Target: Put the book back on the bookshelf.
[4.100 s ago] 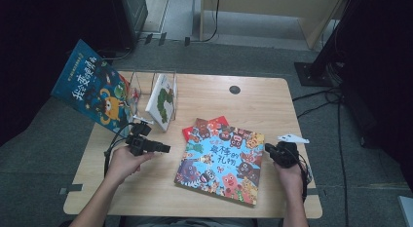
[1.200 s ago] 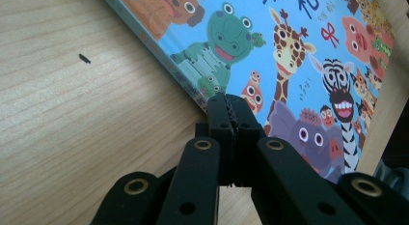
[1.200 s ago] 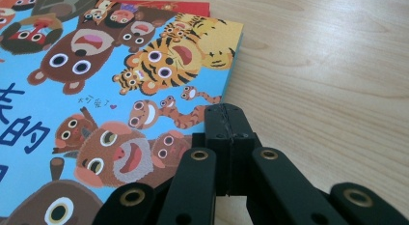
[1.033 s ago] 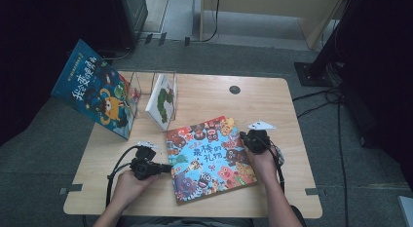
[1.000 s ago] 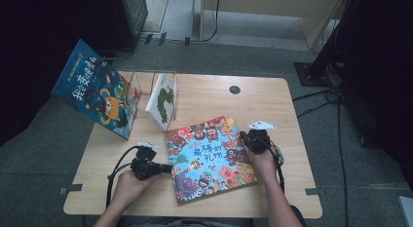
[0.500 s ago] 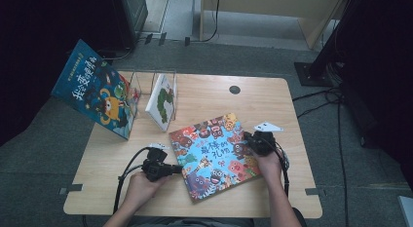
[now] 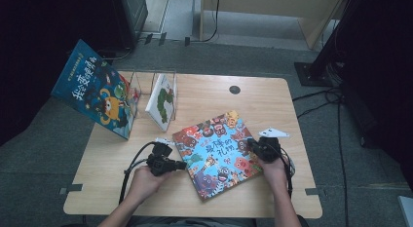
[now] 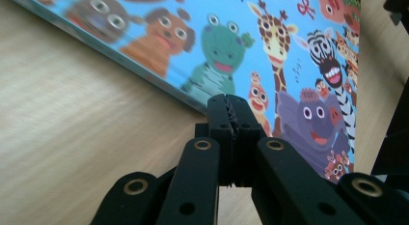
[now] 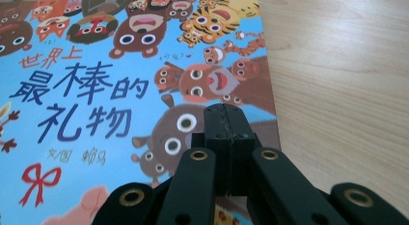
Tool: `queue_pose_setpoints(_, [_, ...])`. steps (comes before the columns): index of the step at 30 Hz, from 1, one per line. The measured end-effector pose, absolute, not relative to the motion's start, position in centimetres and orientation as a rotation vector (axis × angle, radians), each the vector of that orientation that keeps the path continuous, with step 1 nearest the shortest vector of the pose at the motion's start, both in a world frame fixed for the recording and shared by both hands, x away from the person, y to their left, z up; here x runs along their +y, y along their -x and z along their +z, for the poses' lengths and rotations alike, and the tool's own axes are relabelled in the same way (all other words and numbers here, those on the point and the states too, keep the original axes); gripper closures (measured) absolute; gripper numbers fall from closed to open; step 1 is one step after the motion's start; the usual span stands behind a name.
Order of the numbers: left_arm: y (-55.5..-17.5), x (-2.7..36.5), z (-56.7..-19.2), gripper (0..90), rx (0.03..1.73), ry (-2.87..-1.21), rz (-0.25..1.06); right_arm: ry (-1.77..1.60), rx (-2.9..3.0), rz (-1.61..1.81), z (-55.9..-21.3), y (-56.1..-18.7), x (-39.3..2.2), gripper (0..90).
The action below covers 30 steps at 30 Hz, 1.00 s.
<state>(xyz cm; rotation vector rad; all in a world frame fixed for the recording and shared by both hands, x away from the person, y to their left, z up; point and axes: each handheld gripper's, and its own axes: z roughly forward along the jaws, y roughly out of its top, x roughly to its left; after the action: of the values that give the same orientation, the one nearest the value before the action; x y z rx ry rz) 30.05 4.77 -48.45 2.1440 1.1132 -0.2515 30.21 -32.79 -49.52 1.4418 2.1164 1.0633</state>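
A picture book (image 7: 216,154) with a blue cover full of cartoon animals lies flat and askew on the wooden table (image 7: 204,98). My left gripper (image 7: 182,164) is shut, with its tips against the book's left edge. In the left gripper view the closed jaws (image 8: 230,103) meet the book (image 8: 289,51) at its border. My right gripper (image 7: 251,144) is shut too, at the book's right side. In the right gripper view its closed tips (image 9: 224,113) rest over the cover (image 9: 87,90) near the right edge. Nothing sits between either pair of jaws.
A second picture book (image 7: 95,88) stands tilted at the table's far left corner. A white book with a green figure (image 7: 163,101) leans in a clear stand (image 7: 142,83) beside it. A dark round hole (image 7: 234,89) is in the tabletop at the back.
Both grippers have moved to the right with the book between them. The book slid right and turned a little, its near corner swinging rightward.
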Motion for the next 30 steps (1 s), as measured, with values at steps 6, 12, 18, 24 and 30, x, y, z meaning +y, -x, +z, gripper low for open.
queue_pose_setpoints(6, [-31.7,5.9,-47.8,90.0,1.138,-2.138,-0.227,-1.452,2.115,1.057,-49.5,-28.8,-33.6,90.0])
queue_pose_setpoints(12, [-33.4,7.0,-47.3,90.0,1.149,-2.148,-0.213,-1.475,2.116,1.026,-49.7,-27.4,-34.4,90.0])
queue_pose_setpoints(18, [-34.7,7.4,-47.2,89.8,1.164,-2.161,-0.194,-1.490,2.097,1.021,-49.8,-25.9,-35.2,90.0])
queue_pose_setpoints(24, [-35.3,7.3,-47.0,89.3,1.135,-2.151,-0.195,-1.509,2.062,1.016,-49.9,-24.3,-36.1,90.0])
queue_pose_setpoints(30, [-35.7,7.2,-47.0,88.5,1.133,-2.149,-0.196,-1.529,2.046,0.995,-49.9,-22.4,-36.8,90.0])
